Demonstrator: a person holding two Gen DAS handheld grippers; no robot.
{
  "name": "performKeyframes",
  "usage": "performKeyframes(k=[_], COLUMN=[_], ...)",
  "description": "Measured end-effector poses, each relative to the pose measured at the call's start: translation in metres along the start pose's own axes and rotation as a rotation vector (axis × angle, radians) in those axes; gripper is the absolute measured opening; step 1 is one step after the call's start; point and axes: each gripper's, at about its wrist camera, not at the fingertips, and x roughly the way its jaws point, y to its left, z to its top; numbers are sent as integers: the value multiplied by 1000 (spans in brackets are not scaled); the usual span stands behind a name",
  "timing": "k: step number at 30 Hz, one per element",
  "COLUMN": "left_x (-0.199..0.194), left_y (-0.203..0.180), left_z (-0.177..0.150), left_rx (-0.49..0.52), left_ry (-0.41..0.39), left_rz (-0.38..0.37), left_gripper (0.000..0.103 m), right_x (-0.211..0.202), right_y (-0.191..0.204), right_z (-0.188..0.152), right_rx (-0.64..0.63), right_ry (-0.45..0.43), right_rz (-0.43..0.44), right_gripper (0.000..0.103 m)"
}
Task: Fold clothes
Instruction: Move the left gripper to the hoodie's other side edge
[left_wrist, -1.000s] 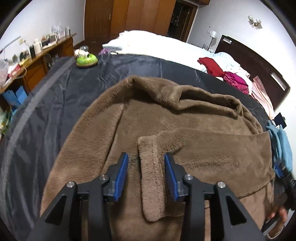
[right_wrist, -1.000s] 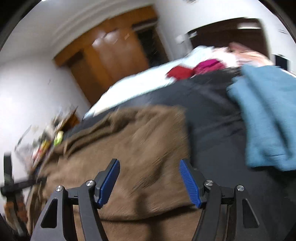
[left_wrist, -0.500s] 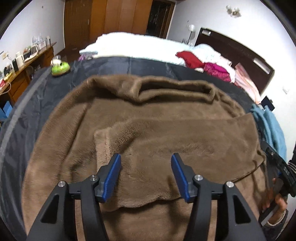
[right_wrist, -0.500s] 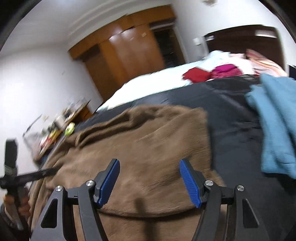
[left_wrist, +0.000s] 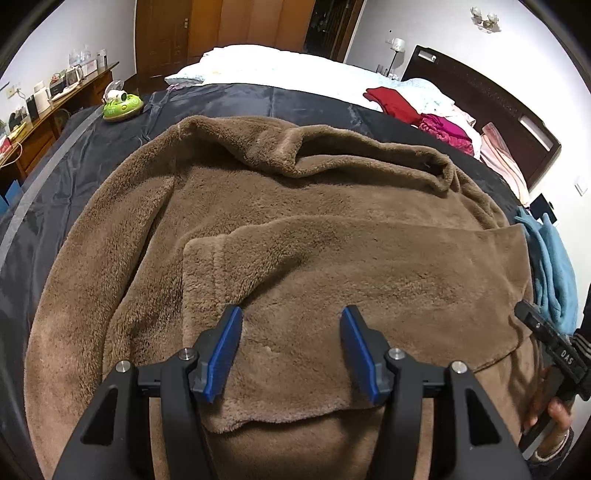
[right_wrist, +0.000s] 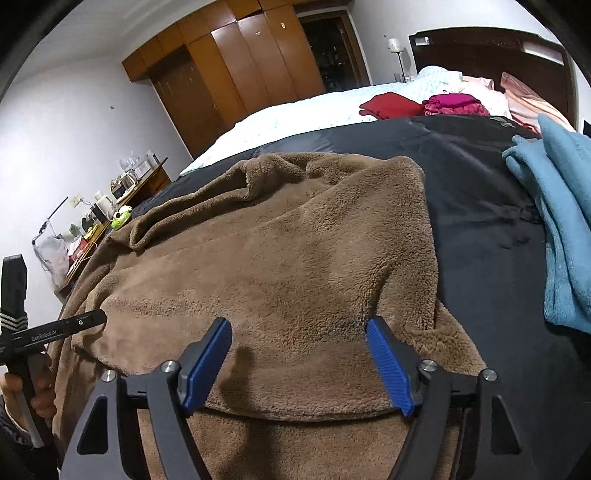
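Observation:
A brown fleece garment (left_wrist: 295, 206) lies spread on a dark sheet (left_wrist: 92, 147). A sleeve (left_wrist: 369, 266) is folded flat across its body. My left gripper (left_wrist: 291, 350) is open and empty just above the folded sleeve near the garment's near edge. My right gripper (right_wrist: 299, 365) is open and empty above the garment's right side (right_wrist: 295, 258). The right gripper's handle (left_wrist: 554, 350) shows at the right edge of the left wrist view. The left gripper's handle (right_wrist: 22, 328) shows at the left edge of the right wrist view.
A blue garment (right_wrist: 557, 221) lies on the sheet right of the brown one. Red (left_wrist: 391, 101) and magenta (left_wrist: 447, 131) clothes lie on the white bedding (left_wrist: 277, 66) by the headboard. A green toy (left_wrist: 122, 105) sits at the sheet's far left. A cluttered desk (left_wrist: 44, 110) stands left.
My left gripper let go of the sleeve cuff, opened wide and drew back to the right. My right gripper swung left over the garment and steadied, staying open.

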Motion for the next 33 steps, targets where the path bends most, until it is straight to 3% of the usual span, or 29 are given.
performKeyframes(k=[8, 18, 26, 33], left_x=[5, 85, 100, 135], left_y=[-13, -23, -27, -12], left_z=[47, 102, 149, 179], left_rx=[49, 142, 151, 79], left_ry=[-26, 101, 55, 80], left_rz=[43, 225, 253, 263], left_gripper=[60, 60, 61, 61], right_x=[-11, -13, -7, -1], right_y=[4, 6, 4, 0], right_z=[2, 3, 2, 2], right_rx=[-5, -4, -2, 9], right_ry=[-64, -86, -60, -30], right_rz=[24, 50, 56, 68], right_gripper=[78, 78, 78, 78])
